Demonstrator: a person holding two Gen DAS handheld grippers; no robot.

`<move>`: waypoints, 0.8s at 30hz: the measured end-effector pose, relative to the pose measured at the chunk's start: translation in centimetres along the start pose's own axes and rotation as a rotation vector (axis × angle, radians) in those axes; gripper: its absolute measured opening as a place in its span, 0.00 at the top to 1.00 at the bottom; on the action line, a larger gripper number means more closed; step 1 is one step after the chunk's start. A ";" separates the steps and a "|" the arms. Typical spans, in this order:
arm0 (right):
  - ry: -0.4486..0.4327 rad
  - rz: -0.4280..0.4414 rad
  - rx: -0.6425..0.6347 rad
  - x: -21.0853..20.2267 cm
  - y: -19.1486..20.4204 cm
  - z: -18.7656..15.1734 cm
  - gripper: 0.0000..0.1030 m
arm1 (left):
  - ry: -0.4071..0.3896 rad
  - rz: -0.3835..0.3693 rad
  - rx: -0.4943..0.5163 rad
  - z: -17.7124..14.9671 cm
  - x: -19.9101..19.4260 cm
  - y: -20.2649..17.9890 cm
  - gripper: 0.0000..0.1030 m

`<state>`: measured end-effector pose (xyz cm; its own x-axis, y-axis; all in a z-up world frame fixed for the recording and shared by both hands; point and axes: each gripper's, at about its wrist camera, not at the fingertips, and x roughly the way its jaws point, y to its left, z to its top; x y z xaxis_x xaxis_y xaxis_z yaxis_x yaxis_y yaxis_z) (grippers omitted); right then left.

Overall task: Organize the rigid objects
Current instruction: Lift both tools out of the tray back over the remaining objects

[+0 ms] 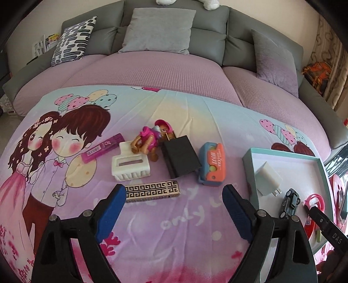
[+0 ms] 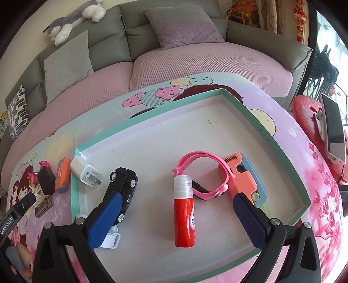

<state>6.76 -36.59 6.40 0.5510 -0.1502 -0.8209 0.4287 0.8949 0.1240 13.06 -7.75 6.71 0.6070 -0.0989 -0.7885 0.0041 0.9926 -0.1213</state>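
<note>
My left gripper [image 1: 174, 193] is open and empty over the cartoon blanket, just short of a gold-and-black patterned bar [image 1: 152, 190]. Beyond it lie a white brush [image 1: 130, 166], a purple lead case [image 1: 102, 148], a pink toy figure [image 1: 150, 139], a black box [image 1: 181, 159] and an orange-and-blue case [image 1: 212, 164]. My right gripper [image 2: 176, 200] is open and empty over the teal-rimmed tray [image 2: 152, 122]. In the tray lie a red bottle [image 2: 184, 211], a pink watch [image 2: 204, 172], an orange toy gun [image 2: 243, 176], a black toy car [image 2: 122, 191] and a white charger [image 2: 86, 172].
The blanket lies on a pink-covered grey sofa with cushions [image 1: 158, 30]. A plush dog [image 2: 74, 19] lies on the sofa back. A phone on a stand [image 2: 332, 130] sits on a red stool at the right. A white clip [image 2: 112, 238] lies in the tray under my right gripper's left finger.
</note>
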 end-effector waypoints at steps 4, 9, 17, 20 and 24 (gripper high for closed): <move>-0.018 0.012 -0.006 -0.2 0.8 0.0 0.00 | -0.040 0.027 -0.047 0.3 -0.3 1.2 0.05; -0.069 0.067 -0.017 -1.1 2.8 0.1 0.00 | -0.068 0.043 -0.103 0.8 -0.1 2.8 0.00; -0.124 0.155 -0.089 -1.2 7.6 -0.5 0.00 | -0.118 0.085 -0.203 1.1 0.0 7.8 0.00; -0.137 0.145 -0.144 -1.2 9.6 -0.9 0.00 | -0.137 0.093 -0.250 1.0 0.0 10.0 0.00; -0.147 0.184 -0.207 -1.6 12.4 -1.4 0.00 | -0.126 0.120 -0.289 0.7 0.3 12.5 0.00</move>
<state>10.21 -24.65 8.43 0.7099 -0.0234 -0.7039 0.1659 0.9769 0.1349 13.86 4.67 5.35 0.6828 0.0448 -0.7293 -0.2878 0.9339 -0.2121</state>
